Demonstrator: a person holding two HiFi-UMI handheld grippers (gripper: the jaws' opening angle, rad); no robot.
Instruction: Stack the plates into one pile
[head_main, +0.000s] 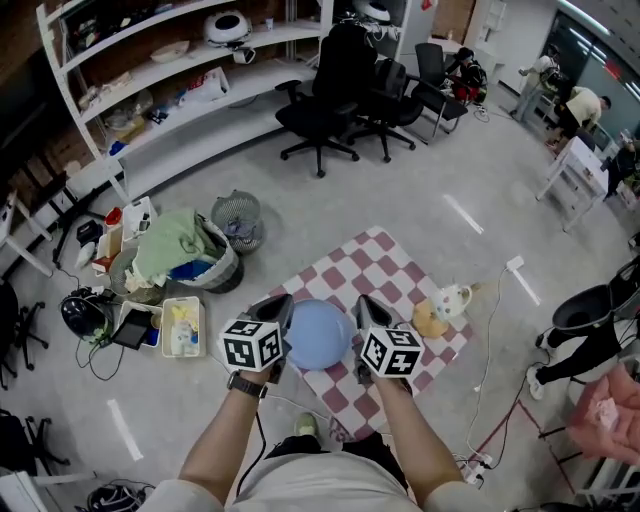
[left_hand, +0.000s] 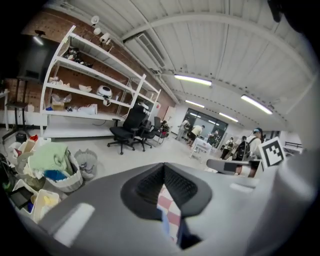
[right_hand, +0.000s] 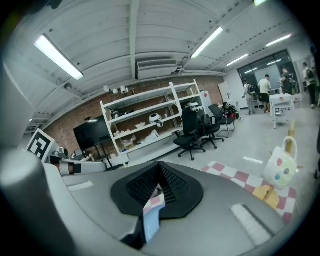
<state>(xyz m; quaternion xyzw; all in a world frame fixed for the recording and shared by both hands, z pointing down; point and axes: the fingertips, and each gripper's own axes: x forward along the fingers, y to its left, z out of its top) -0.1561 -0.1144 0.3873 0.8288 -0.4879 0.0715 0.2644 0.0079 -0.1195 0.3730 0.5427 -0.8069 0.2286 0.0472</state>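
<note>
While gripped at opposite rims, blue plate (head_main: 318, 335) spans gap between grippers above checked cloth (head_main: 385, 262) on floor: left gripper (head_main: 281, 314) jaws clamped on left rim, right gripper (head_main: 367, 312) jaws on right rim. Second plate not evident; both hands equally near.

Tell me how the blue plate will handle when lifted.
Likely rigid: the blue plate shows an even round outline though pinched only at its rim by the left gripper and right gripper. Its smooth, thin rim may slip. Shallow, so probably light.
</note>
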